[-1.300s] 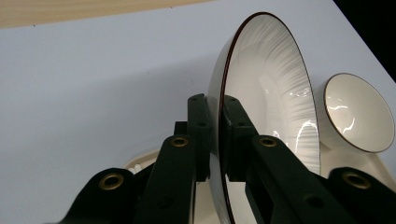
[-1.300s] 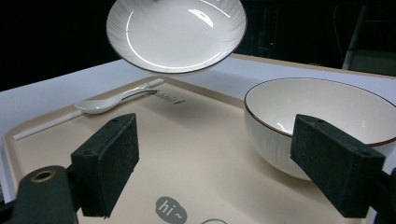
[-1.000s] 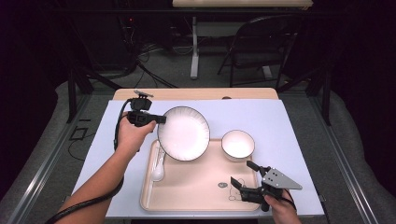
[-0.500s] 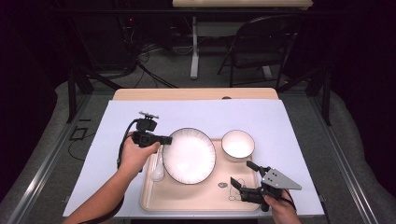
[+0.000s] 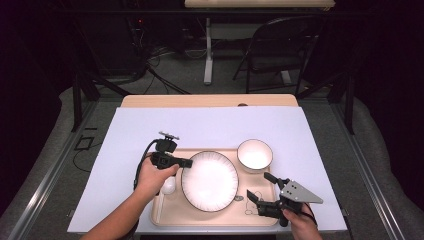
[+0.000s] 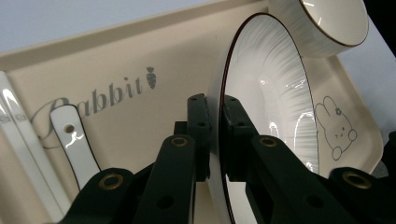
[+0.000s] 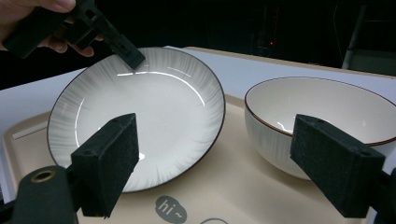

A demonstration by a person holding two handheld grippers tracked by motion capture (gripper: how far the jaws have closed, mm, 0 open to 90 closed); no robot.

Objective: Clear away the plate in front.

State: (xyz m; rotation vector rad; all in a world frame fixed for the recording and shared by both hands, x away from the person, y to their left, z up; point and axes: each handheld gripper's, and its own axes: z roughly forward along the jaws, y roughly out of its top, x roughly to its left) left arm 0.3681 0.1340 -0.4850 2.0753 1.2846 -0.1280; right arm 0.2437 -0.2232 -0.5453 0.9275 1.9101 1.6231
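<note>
In the high view the white plate (image 5: 210, 180), which a second ago stood tilted over the tray's far edge, now lies lower over the beige tray (image 5: 170, 217), carried down with the left gripper (image 5: 186, 163); that gripper's jaws are clamped on the plate's left rim. The right gripper (image 5: 259, 187) has stayed at the tray's near right corner, jaws spread wide and holding nothing. A round white bowl (image 5: 254, 155) sits at the tray's far right corner. In the left gripper view the black jaws pinch the thin, glossy, ribbed plate (image 6: 275, 93) edge-on above the tray (image 6: 93, 56), printed "Rabbit", with a white spoon (image 6: 74, 140) lying flat. In the right gripper view, foam-padded jaws frame the plate (image 7: 140, 112) and dark-rimmed bowl (image 7: 322, 116).
</note>
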